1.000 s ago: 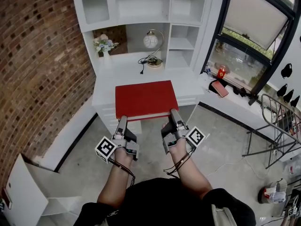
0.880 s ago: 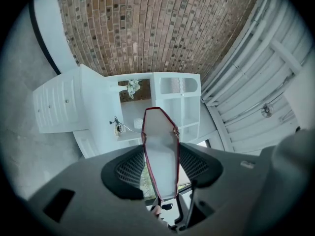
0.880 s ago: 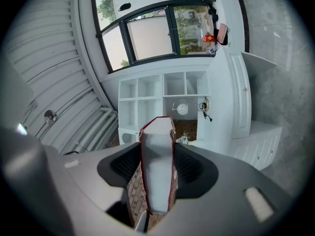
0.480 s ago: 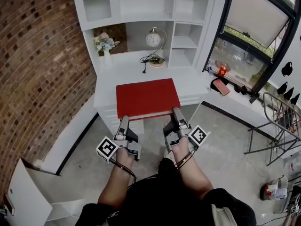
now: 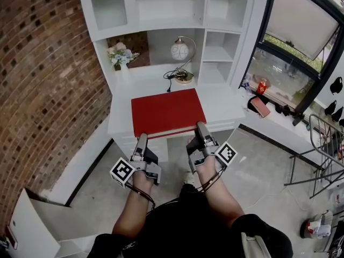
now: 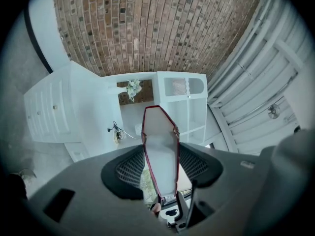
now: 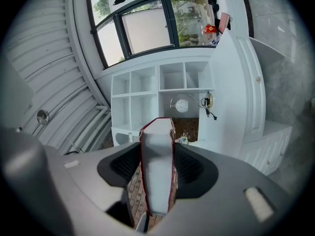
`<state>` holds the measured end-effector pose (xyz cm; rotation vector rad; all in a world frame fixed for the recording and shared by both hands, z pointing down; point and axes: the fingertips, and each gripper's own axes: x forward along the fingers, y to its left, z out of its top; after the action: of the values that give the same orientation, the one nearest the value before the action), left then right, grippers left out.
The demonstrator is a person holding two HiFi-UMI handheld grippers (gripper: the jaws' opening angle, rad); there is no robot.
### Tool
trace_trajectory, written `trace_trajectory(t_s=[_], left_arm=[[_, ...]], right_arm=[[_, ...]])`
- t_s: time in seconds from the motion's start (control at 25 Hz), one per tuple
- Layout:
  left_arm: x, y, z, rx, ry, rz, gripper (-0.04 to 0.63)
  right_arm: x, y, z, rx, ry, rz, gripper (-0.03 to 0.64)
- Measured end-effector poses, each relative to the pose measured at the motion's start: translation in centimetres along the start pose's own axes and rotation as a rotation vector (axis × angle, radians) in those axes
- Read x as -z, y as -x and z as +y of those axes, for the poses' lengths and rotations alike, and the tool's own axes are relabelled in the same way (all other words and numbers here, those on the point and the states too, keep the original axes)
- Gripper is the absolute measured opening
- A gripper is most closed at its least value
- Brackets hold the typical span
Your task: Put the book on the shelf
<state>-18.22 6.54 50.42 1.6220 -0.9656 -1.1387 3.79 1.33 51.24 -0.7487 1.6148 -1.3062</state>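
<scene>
A large red book [image 5: 167, 111] is held flat in the air in front of the white desk [image 5: 220, 98], its cover up. My left gripper [image 5: 141, 140] is shut on the book's near left edge and my right gripper [image 5: 201, 128] on its near right edge. In the left gripper view the book [image 6: 161, 151] shows edge-on, white pages in a red rim, squeezed between the dark pads [image 6: 129, 169]. The right gripper view gives the same edge-on book [image 7: 156, 166] between its pads [image 7: 189, 166]. The white shelf unit [image 5: 161, 4] with open compartments rises behind the desk.
On the desk stand a globe lamp [image 5: 180, 51] with a cable and a vase of flowers [image 5: 121, 56]. A brick wall [image 5: 43, 79] runs along the left. A window ledge [image 5: 269, 109] with small items is at the right, a metal rack [image 5: 325, 155] beyond it.
The book and both grippers keep their grip and relative place; the view has shifted slightly, with the desk and shelf unit sitting a little more to the right and nearer.
</scene>
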Motion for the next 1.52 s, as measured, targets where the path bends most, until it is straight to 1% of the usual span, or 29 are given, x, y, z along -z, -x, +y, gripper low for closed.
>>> trace_trajectory(t_s=[0.2,0.36,0.48,0.76,0.92,1.04,1.16,1.32,1.52], left_arm=[[-1.3,-6.0,1.9,-0.014,-0.018,-0.015,0.225],[-1.2,-11.5,2.8,-0.011,-0.023,-0.015,0.225],[-1.2,-15.3,4.4,-0.034,-0.027,-0.019,0.225],[-1.9,-24.4,5.6,-0.03,-0.037,-0.047,0.225],[-2.2,-28.6,6.4,-0.034,-0.053,-0.059,0.225],[-2.4,-30.9,6.6,-0.033,-0.055,-0.068,0.225],[-2.7,-32.3,7.3,-0.046,-0.05,-0.074,0.225],[-4.0,-34.0,8.0,-0.045,-0.046,-0.075,0.225],[-5.7,-35.9,8.4,-0.039,-0.046,-0.051,0.225]], right_arm=[[-3.1,-5.8,-1.8,0.001,-0.01,0.018,0.222],[-6.4,-10.2,-3.2,-0.006,-0.033,0.018,0.222],[-9.0,-13.4,-4.3,-0.001,-0.041,0.024,0.222],[-14.2,-21.2,-6.0,0.007,-0.051,0.056,0.222],[-16.8,-24.9,-6.6,-0.007,-0.056,0.068,0.222],[-18.0,-27.0,-7.0,-0.011,-0.067,0.077,0.222],[-18.7,-28.3,-7.7,0.004,-0.065,0.085,0.222],[-18.8,-30.3,-8.0,0.004,-0.069,0.087,0.222],[-18.7,-32.0,-8.5,0.015,-0.053,0.066,0.222]])
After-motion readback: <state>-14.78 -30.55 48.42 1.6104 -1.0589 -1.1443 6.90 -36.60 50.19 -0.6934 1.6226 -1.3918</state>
